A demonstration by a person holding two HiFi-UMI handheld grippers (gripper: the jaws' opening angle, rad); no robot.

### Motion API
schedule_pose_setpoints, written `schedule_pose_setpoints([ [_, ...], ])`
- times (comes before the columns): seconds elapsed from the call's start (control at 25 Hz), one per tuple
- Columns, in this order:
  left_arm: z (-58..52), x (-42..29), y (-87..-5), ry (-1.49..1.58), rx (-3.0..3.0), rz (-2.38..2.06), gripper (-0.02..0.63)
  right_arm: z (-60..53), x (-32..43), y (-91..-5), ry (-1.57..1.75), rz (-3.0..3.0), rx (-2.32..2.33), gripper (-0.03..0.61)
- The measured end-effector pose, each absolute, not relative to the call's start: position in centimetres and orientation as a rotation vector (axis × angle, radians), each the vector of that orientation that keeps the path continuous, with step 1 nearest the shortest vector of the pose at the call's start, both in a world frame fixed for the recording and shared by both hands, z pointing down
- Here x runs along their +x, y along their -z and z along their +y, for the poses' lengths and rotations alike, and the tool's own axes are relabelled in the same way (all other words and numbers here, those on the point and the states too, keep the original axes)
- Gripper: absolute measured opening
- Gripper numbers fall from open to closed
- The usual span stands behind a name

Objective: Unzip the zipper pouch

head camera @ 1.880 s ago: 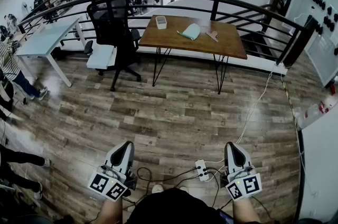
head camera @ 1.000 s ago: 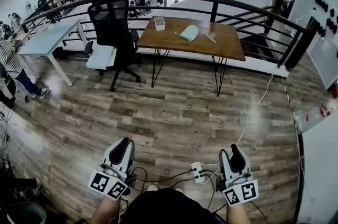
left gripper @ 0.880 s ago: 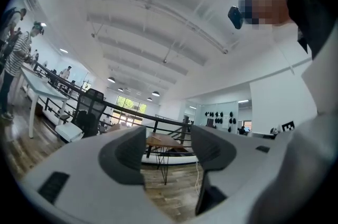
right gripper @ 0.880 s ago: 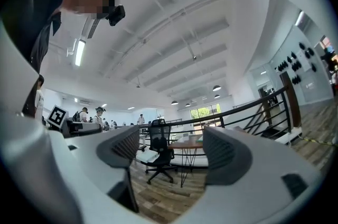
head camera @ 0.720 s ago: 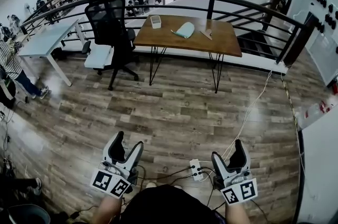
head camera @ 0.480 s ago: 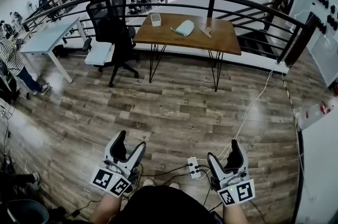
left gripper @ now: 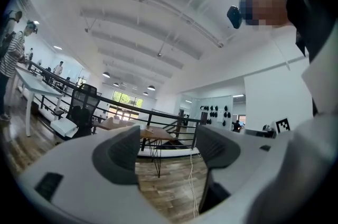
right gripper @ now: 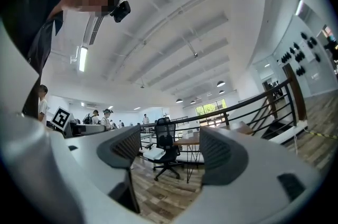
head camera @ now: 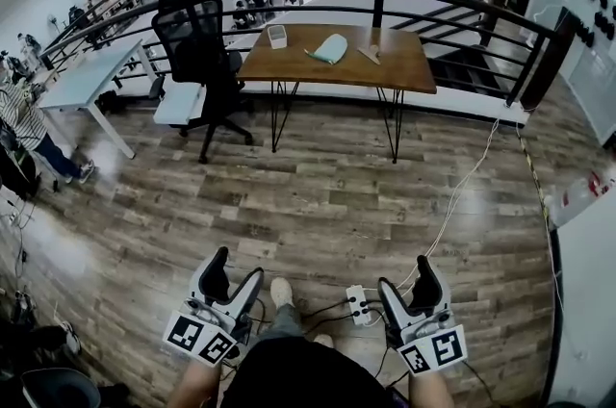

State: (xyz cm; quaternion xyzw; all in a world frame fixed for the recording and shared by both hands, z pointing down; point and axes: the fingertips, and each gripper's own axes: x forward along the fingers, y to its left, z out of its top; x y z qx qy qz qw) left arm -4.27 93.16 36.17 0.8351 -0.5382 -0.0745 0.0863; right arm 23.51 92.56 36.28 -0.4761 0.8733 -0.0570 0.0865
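The pale green zipper pouch (head camera: pixel 330 48) lies on a brown wooden table (head camera: pixel 404 74) far across the room, by the black railing. Both grippers hang low in the head view, close to my body and far from the table. My left gripper (head camera: pixel 237 269) is open with nothing between its jaws, which have just been opening. My right gripper (head camera: pixel 406 279) is open and empty too; its jaws opened wide and have just been closing a little. In the left gripper view, the left gripper (left gripper: pixel 169 149) frames the distant table (left gripper: pixel 153 134). The right gripper (right gripper: pixel 171 153) points level toward it.
A small white box (head camera: pixel 277 36) and a tan object (head camera: pixel 371 55) share the table. A black office chair (head camera: pixel 202 40) stands left of it, beside a white desk (head camera: pixel 87 74). A power strip (head camera: pixel 356 303) and cables lie on the wood floor by my shoe (head camera: pixel 281 293).
Both grippers went from shut to open. The table and pouch have drawn slightly nearer and shifted left in the head view. My shoe has come into view between the grippers.
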Motion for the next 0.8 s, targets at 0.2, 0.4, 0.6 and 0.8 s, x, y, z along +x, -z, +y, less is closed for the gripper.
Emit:
schedule_pose_setpoints([
  [0.2, 89.7, -4.8, -36.1, 0.252, 2.504, -1.594, 0.324, 89.5, 22.7, -36.0, 0.139, 2.619, -1.436, 0.331],
  [0.4, 83.9, -6.5, -36.7, 0.278, 2.489, -1.591, 0.324, 84.8, 21.2, -36.0, 0.117, 2.630, -1.461, 0.307],
  [0.6, 77.3, -8.1, -35.8, 0.255, 2.542, -1.563, 0.324, 79.2, 19.6, -35.1, 0.099, 2.596, -1.522, 0.278],
  [0.8, 70.9, -10.6, -36.1, 0.235, 2.557, -1.529, 0.324, 72.5, 17.2, -36.3, 0.087, 2.593, -1.608, 0.272],
])
